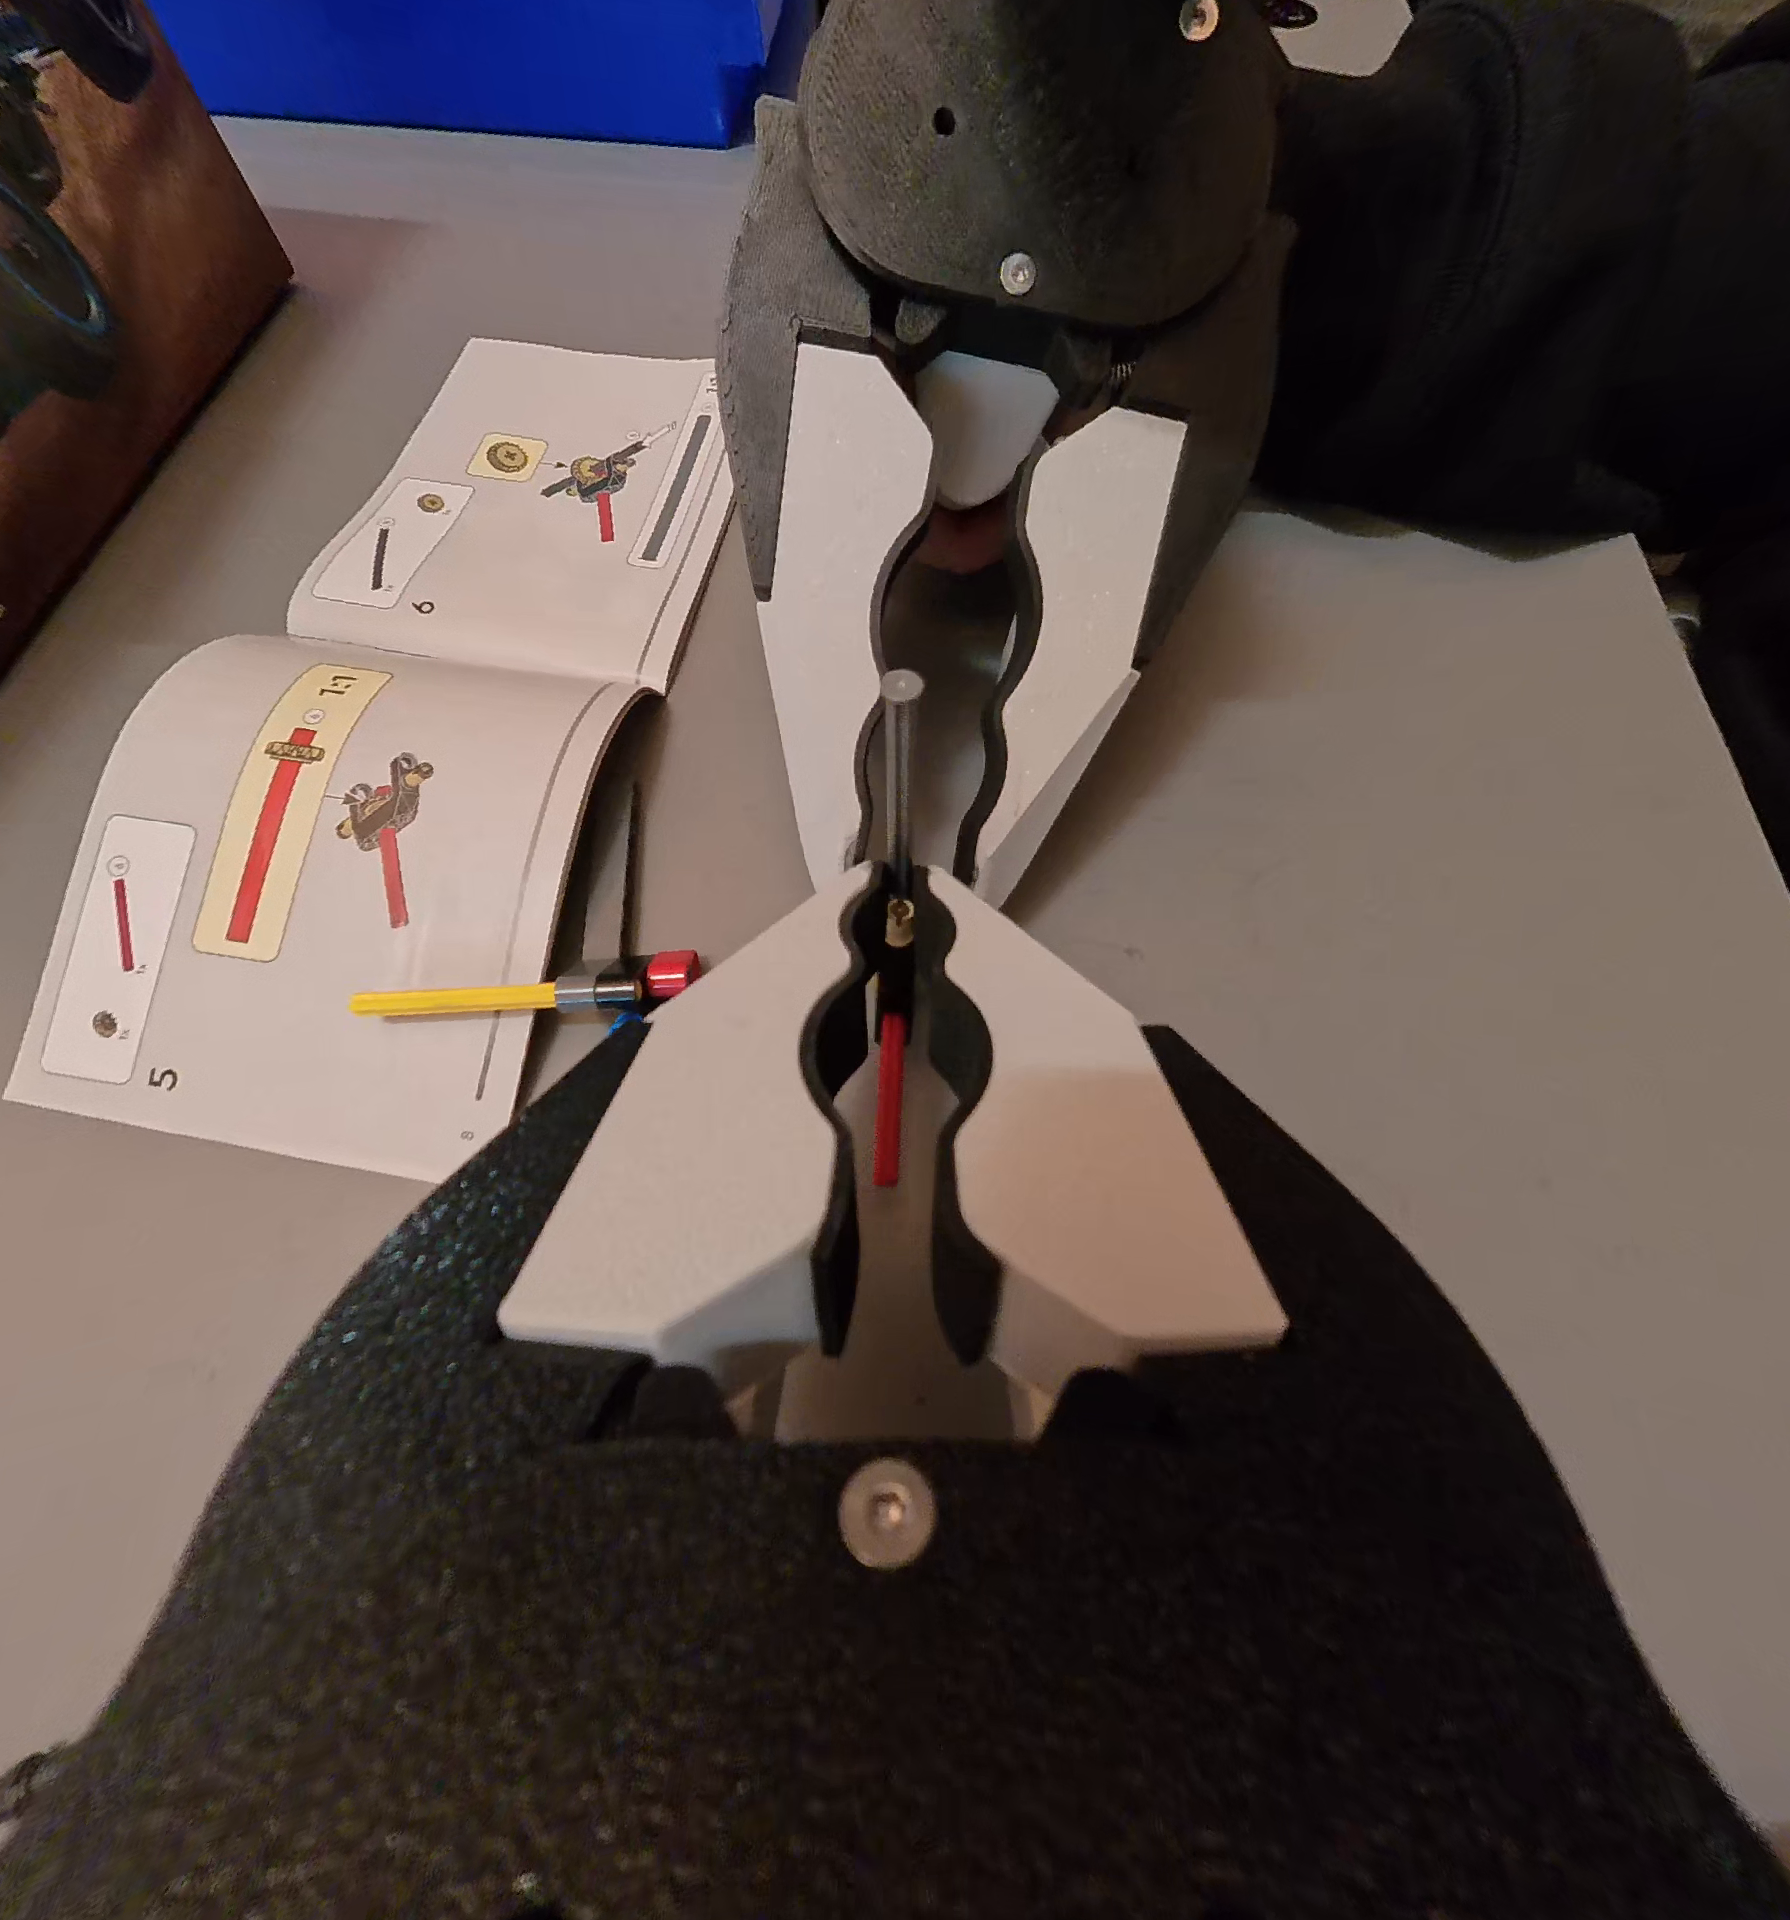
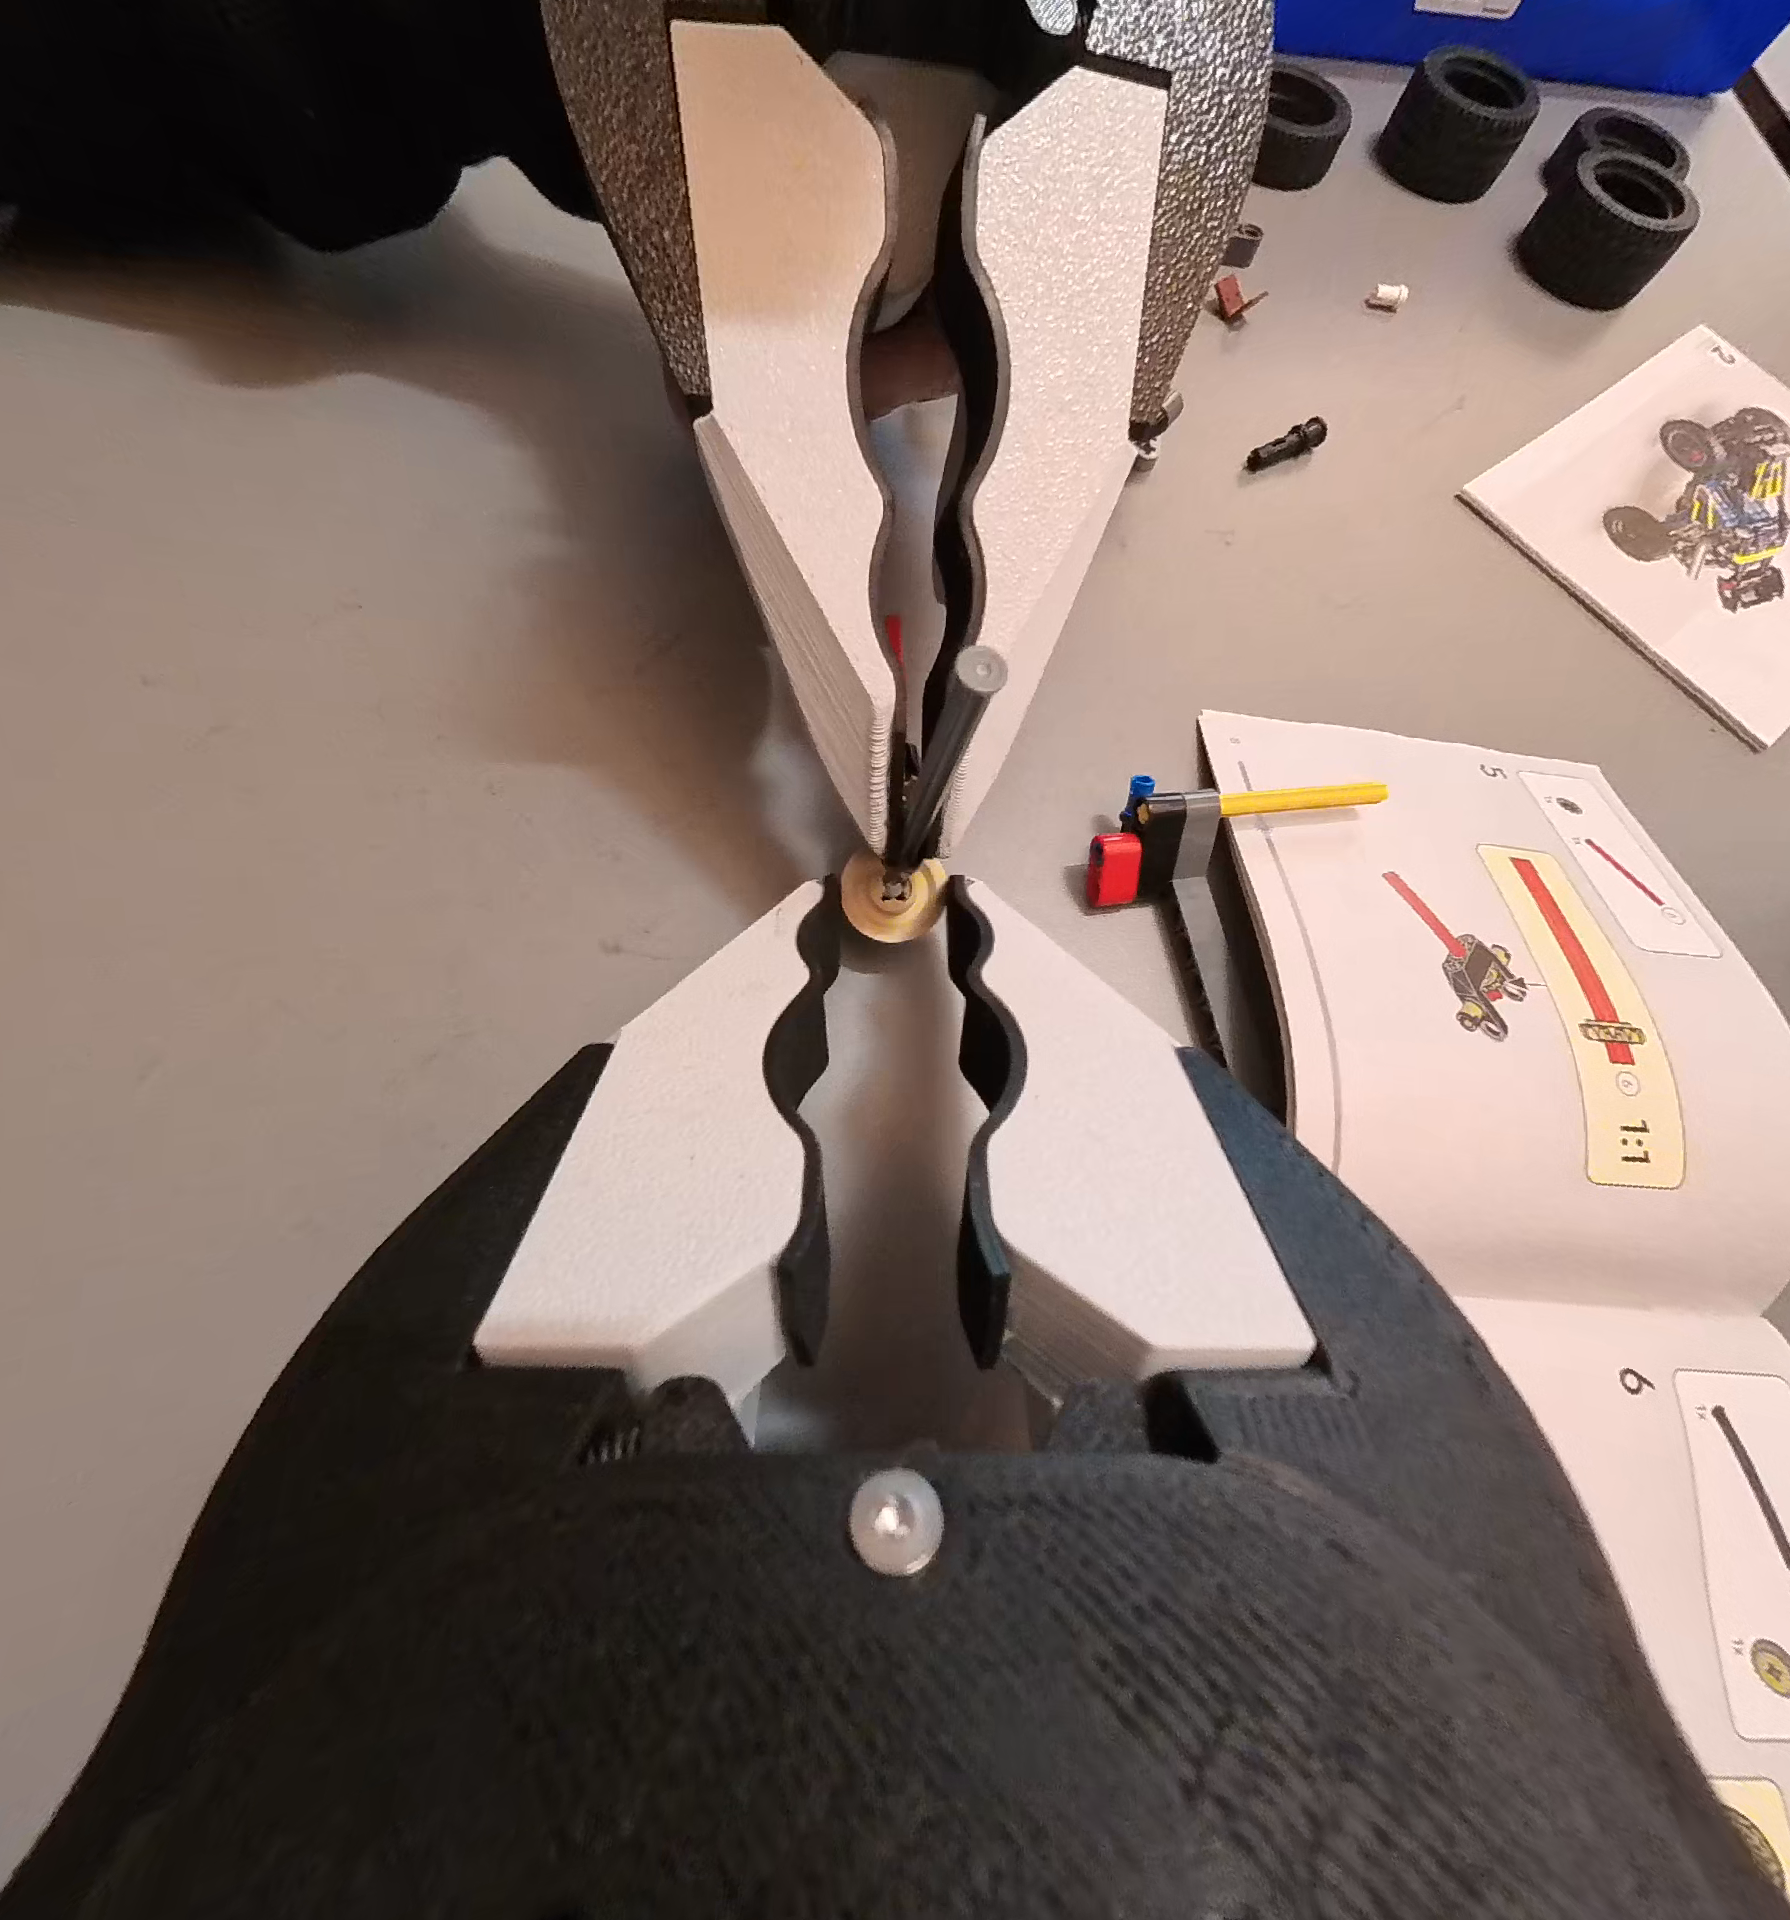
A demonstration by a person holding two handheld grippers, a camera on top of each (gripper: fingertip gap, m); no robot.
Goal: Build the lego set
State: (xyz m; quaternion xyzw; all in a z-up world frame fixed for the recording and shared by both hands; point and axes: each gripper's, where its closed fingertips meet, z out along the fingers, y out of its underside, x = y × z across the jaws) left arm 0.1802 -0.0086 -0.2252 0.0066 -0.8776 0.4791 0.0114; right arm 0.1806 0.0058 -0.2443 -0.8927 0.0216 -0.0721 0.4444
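To the left of the left gripper's (image 1: pixel 896 883) fingers lies the open instruction booklet (image 1: pixel 351 831), a yellow axle piece (image 1: pixel 527 995) resting on its edge. That gripper's 2 fingers are closed tight on a small assembly: a red axle (image 1: pixel 889 1101) runs back between them and a grey axle (image 1: pixel 899 769) sticks out past the tips. The right gripper (image 2: pixel 886 883) meets it tip to tip, its fingers pressed against a tan gear (image 2: pixel 891 896), apparently gripping it. Right of these fingers, 4 black tyres (image 2: pixel 1608 218) sit well apart.
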